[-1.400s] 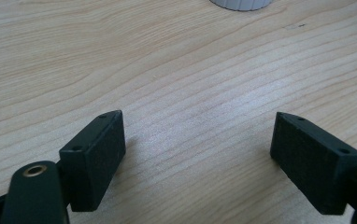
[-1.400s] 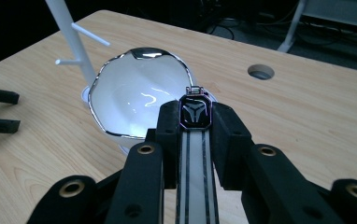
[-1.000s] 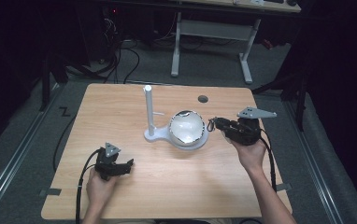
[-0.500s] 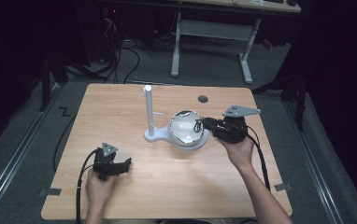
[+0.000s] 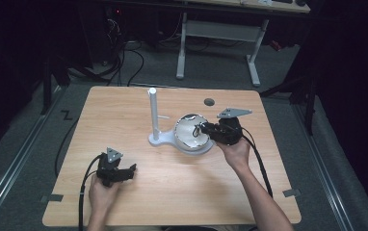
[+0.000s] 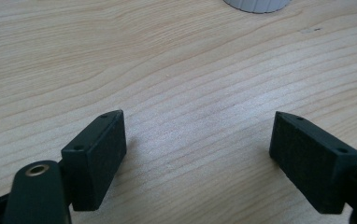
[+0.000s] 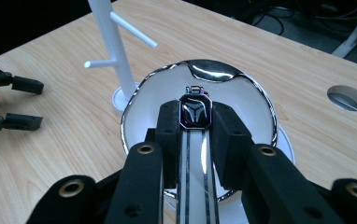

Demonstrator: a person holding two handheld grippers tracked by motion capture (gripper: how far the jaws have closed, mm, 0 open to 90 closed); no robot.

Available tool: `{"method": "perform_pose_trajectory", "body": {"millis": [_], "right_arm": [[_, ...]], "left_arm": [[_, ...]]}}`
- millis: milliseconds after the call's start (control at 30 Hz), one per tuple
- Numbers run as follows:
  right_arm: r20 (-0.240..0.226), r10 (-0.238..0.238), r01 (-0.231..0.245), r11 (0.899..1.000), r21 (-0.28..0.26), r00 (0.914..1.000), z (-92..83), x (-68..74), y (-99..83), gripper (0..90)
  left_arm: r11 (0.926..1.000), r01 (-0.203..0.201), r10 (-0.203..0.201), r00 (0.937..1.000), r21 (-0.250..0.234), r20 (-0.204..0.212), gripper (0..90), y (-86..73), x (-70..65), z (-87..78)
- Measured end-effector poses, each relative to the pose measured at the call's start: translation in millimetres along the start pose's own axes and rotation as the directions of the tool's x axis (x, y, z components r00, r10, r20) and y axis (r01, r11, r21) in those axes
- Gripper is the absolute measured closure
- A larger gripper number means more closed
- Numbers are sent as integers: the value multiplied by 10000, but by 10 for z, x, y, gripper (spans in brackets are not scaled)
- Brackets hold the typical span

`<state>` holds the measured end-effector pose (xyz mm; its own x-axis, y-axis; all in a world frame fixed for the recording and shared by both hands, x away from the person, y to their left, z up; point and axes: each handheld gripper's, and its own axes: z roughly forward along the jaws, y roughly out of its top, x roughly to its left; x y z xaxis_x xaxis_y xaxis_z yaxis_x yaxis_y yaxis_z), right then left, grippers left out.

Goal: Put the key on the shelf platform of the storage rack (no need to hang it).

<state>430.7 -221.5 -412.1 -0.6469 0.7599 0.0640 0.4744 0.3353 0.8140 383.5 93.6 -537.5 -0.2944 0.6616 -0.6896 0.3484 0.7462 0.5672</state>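
The surface (image 5: pixel 172 192) is seen from above and in front by the high view. Bare wood is viewed very closely by the left gripper view. The white stand (image 7: pixel 113 51) and bowl (image 7: pixel 144 93) are shared by the right gripper view, looking across at close range.

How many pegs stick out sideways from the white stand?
2. In the right gripper view, an upper peg points right off the white stand, and a lower peg points left. Others may be hidden.
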Motion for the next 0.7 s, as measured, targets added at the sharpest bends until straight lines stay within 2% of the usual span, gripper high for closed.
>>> {"method": "perform_pose_trajectory", "body": {"millis": [167, 200, 367, 533, 700], "right_arm": [[28, -8, 7, 9996, 297, 10000, 141, 6, -8, 748], [39, -6, 4, 9991, 414, 10000, 215, 6, -14, 748], [56, 20, -22, 9991, 415, 10000, 294, 15, 2, 748], [-118, 30, -24, 9988, 492, 9999, 400, 11, 35, 747], [-50, -87, 91, 9967, 803, 9999, 511, 15, -8, 747]], "left_arm": [[10000, 1, -1, 10000, 31, 21, 207, -1, -1, -5], [10000, -47, 47, 10000, 28, 50, 207, -1, 2, -4], [10000, -38, 38, 10000, 27, 47, 208, -1, 2, -5], [10000, 55, -55, 10000, 28, 29, 216, 4, -4, -2], [10000, 69, -69, 10000, 18, 20, 219, 8, -3, -2]]}}
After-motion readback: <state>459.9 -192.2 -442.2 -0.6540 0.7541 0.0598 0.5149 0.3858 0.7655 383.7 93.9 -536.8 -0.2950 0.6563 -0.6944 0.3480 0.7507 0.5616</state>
